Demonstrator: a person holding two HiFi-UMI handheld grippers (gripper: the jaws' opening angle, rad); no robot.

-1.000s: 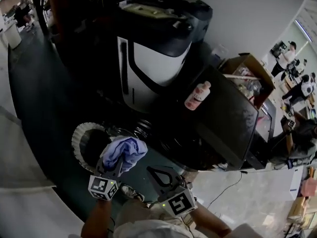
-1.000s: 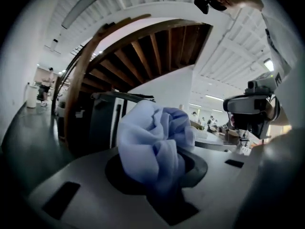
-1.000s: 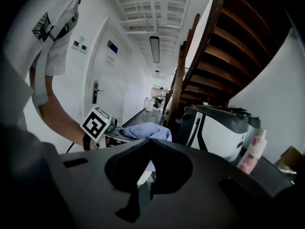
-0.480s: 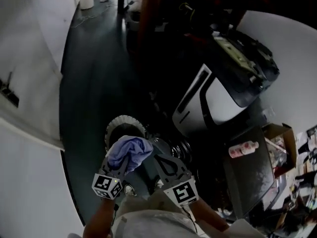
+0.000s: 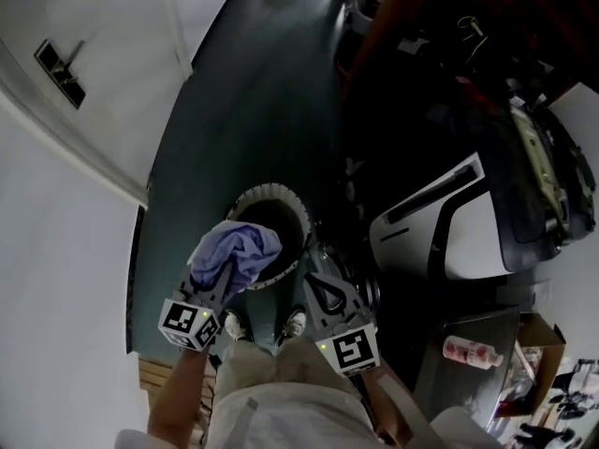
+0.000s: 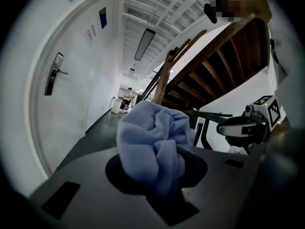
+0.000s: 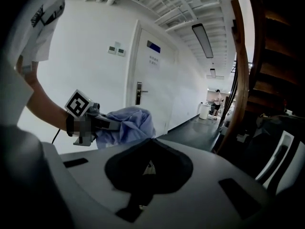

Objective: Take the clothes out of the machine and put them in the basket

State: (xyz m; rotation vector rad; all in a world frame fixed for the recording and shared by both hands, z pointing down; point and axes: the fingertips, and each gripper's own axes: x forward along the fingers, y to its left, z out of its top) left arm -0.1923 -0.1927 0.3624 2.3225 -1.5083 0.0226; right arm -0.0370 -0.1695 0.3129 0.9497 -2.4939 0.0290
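Your left gripper (image 5: 213,290) is clamping a crumpled light blue cloth (image 6: 152,144). In the left gripper view its jaws are standing a little apart with the bunched fabric pinched between them. The cloth is bulging up and forward out of the jaws and filling the centre of that frame. In the head view the cloth is sitting at the gripper's tip, lower left of centre. There it is overlapping the lower left rim of the round, white-ribbed basket (image 5: 271,189). No view is showing whether the fabric is touching that rim.

Your right gripper (image 5: 316,282) is carrying nothing. In the right gripper view its jaws are meeting at the tips, and only the floor and hallway are showing beyond them. In the head view it is hanging just to the right of the basket, lower centre of the frame, apart from the cloth. The right gripper view is catching the left gripper and its blue bundle at left centre, in front of a white door (image 7: 152,87).

The basket is standing on the dark floor (image 5: 253,101) at the centre of the head view. Your shoes (image 5: 232,324) are showing just below it. The machine (image 5: 468,223), white-panelled with a dark top, is lying at the right of that frame, apart from both grippers.
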